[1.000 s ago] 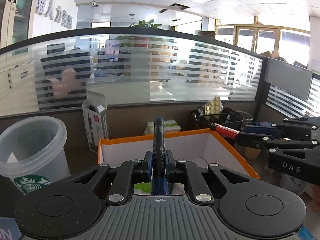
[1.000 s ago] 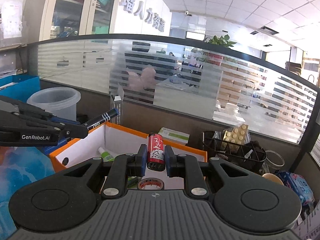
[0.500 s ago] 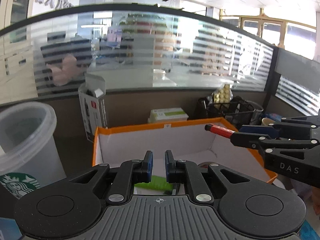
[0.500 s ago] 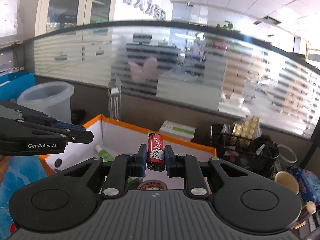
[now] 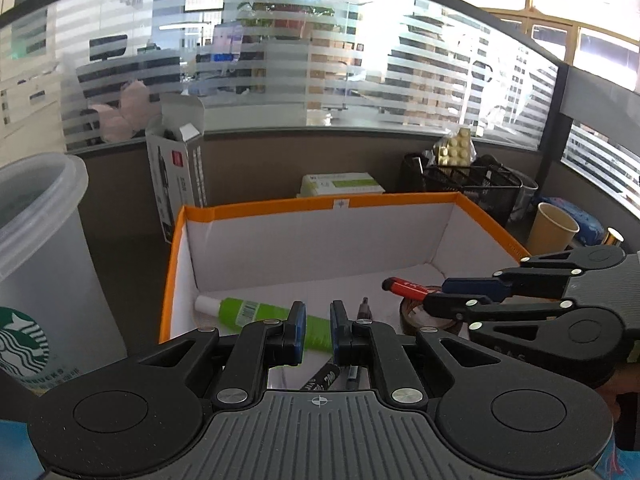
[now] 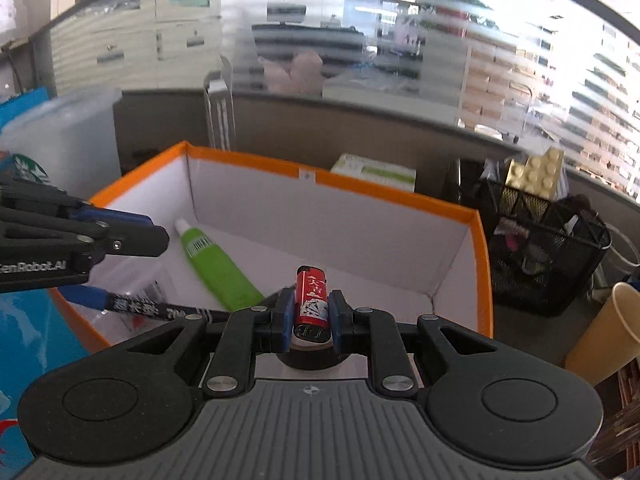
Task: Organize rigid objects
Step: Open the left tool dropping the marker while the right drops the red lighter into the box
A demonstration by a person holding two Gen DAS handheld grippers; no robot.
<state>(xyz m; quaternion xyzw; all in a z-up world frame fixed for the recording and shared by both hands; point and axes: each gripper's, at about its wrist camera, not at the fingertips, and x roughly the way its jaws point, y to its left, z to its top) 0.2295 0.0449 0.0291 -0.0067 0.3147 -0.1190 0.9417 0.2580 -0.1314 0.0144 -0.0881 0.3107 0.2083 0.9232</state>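
Two grippers over orange-rimmed box (image 5: 340, 202), right gripper (image 6: 311, 320) clamped on red lighter (image 6: 311, 298) above tape roll (image 6: 310, 354), left gripper (image 5: 318, 330) closed and empty, green tube (image 6: 216, 268) and black marker (image 6: 160, 312) lying inside box

At the left edge of my left wrist view, the translucent plastic cup (image 5: 36, 248) carries the green Starbucks siren emblem; the wording beneath it is too blurred to read. The black marker (image 5: 325, 378) at lower centre shows "700" on its barrel. In my right wrist view, my left gripper (image 6: 160, 238) at the left edge reads "GenRobot.AI". The red lighter (image 6: 311, 300) bears white characters I cannot make out.
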